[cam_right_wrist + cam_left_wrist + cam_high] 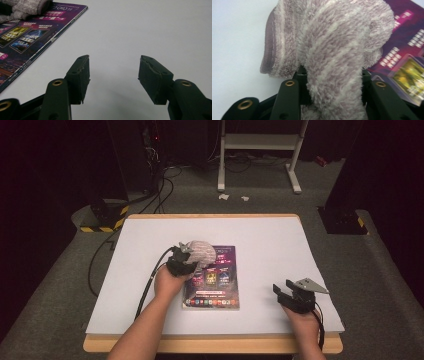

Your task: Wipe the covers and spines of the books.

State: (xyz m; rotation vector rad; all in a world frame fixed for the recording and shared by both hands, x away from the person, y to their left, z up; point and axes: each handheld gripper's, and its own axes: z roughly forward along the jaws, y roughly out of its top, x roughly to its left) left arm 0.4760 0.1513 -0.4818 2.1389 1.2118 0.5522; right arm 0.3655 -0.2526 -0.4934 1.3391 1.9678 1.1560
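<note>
A fuzzy grey-and-white striped cloth (201,252) lies bunched over the upper left part of a purple magazine (216,285) on the white table. My left gripper (186,261) is shut on a fold of that cloth (332,57), which bulges up between its jaws. The magazine (404,55) shows at the right behind the cloth. My right gripper (283,292) stands open near the table's front right, nothing between its fingers (113,75). From there the magazine (27,37) and cloth (22,8) lie off to the upper left.
The white table top (270,250) has a wooden front edge. Black cables (150,285) trail from the left gripper across the table. Beyond the table stand a white frame (260,150) and dark equipment with yellow-black striped bases (102,217).
</note>
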